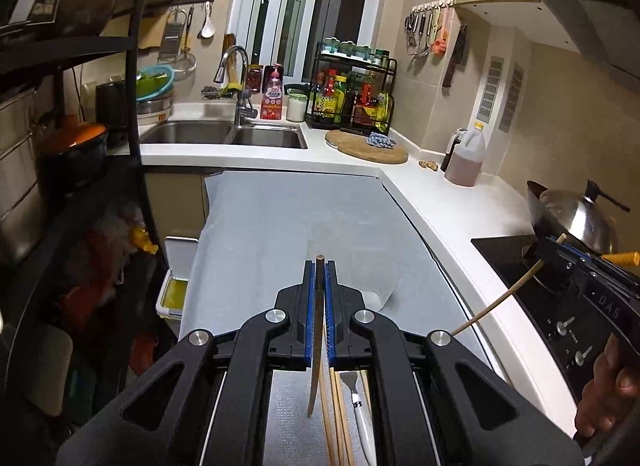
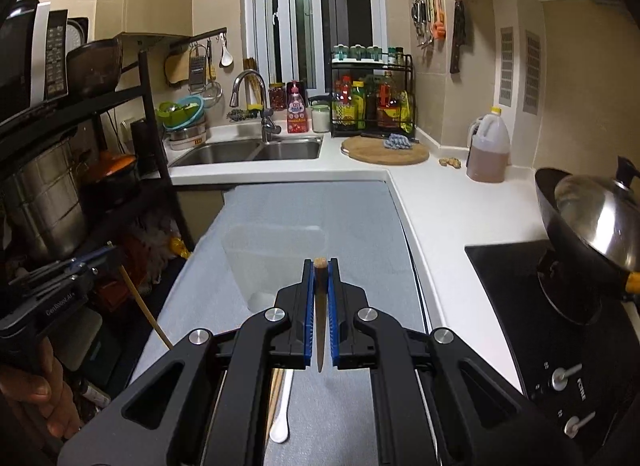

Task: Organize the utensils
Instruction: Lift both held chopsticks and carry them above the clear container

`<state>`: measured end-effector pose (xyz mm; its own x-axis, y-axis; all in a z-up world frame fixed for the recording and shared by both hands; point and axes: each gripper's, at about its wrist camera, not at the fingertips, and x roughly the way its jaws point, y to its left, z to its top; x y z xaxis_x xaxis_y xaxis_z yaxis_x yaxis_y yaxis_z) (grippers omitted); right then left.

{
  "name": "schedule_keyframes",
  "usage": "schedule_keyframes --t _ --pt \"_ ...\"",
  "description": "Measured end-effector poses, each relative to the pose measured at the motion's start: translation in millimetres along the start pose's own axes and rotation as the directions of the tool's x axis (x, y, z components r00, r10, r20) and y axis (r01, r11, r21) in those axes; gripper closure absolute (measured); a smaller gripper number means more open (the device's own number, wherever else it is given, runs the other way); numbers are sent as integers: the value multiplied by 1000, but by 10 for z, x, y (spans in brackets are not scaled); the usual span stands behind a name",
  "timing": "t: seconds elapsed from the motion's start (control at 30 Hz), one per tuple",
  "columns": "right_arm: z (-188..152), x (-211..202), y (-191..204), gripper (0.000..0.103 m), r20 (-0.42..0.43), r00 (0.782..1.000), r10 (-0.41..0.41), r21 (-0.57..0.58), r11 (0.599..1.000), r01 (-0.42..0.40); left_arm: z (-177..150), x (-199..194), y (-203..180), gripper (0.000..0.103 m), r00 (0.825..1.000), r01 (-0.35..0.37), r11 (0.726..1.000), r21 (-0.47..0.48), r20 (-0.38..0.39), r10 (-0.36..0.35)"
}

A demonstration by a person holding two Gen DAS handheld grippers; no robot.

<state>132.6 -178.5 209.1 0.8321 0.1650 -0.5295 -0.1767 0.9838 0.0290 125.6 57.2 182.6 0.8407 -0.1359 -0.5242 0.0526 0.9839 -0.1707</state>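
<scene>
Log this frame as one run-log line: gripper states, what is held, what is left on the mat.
left gripper: shut on chopstick | right gripper: shut on second chopstick | clear container: ahead on mat | loose chopsticks, fork, white spoon: on mat

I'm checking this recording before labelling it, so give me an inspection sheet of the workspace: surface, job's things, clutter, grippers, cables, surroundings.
Surface: grey mat over a worktop, beside the white counter.
Job's things: one chopstick clamped in the left gripper; another chopstick clamped in the right gripper; loose chopsticks and a fork lie on the mat below; white spoon; clear container on the mat.
Clutter: round cutting board, oil jug, ginger piece.
Grippers: both shut, each on a chopstick.
Cables: nothing seen.
Surroundings: sink, condiment rack, wok with lid on the cooktop, black shelf.
</scene>
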Motion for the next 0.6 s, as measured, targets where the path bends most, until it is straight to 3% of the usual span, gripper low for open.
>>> schedule_keyframes --t 0.17,0.4,0.6 --pt "454 -34 -7 96 24 999 46 16 999 -46 402 -1 -14 98 1000 24 1000 -7 -1 -24" --pt "1087 -130 56 97 124 987 101 18 994 -104 1111 -158 -73 98 987 81 997 10 139 -81" --pt "1222 215 72 97 164 980 114 30 992 -120 1373 82 -114 98 969 126 992 3 215 -124"
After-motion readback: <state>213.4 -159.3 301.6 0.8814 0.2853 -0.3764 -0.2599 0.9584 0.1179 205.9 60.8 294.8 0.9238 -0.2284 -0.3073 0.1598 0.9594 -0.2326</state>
